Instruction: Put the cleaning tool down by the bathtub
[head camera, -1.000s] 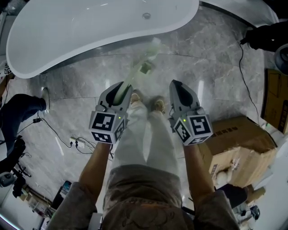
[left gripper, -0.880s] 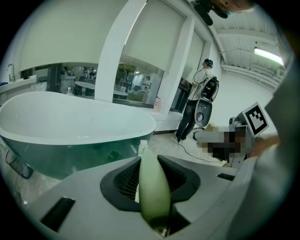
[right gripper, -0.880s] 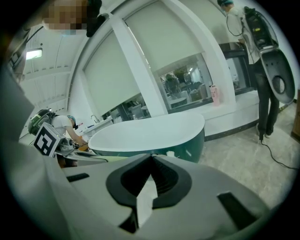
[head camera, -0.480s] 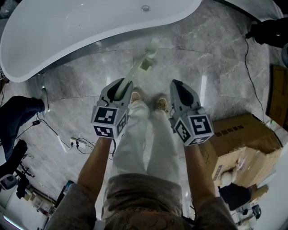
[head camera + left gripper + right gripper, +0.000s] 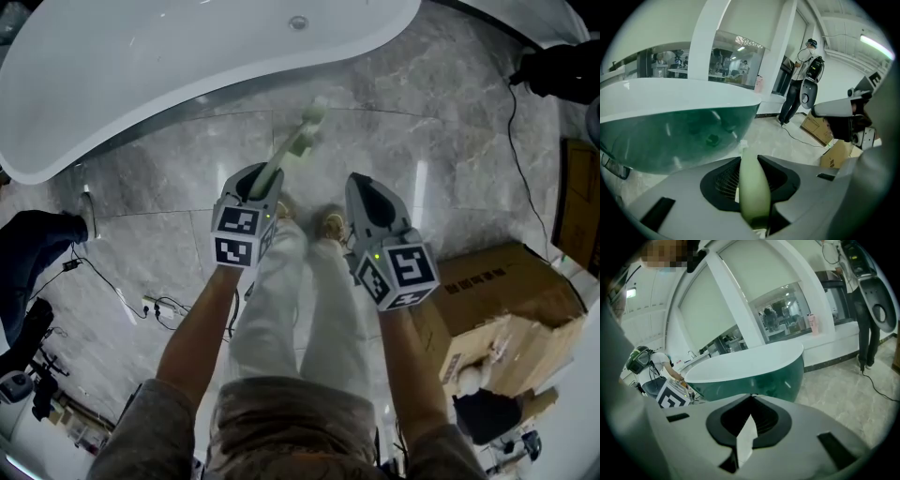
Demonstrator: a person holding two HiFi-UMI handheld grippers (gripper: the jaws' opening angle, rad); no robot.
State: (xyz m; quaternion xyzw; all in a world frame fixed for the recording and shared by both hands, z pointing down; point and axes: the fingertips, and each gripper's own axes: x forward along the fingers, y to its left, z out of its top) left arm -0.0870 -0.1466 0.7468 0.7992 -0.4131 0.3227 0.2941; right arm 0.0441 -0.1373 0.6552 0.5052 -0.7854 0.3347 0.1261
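Grey marble floor [image 5: 441, 122] spreads beneath both grippers. Just to the right of the right gripper [image 5: 362, 184] and nearer the camera stand brown cardboard boxes [image 5: 506, 291]. A thin black cable [image 5: 511, 141] trails over the tiles further right. Well to the left of the left gripper [image 5: 258, 176] lies a small tangle of wires [image 5: 159, 305], and beyond it a bystander's dark-clothed limb [image 5: 37, 246]. Between the grippers show pale trousers [image 5: 281, 300] and tan shoes [image 5: 330, 223]. In the left gripper view, ahead and to the right, a person [image 5: 794, 93] in dark trousers stands beside a white column [image 5: 785, 47].
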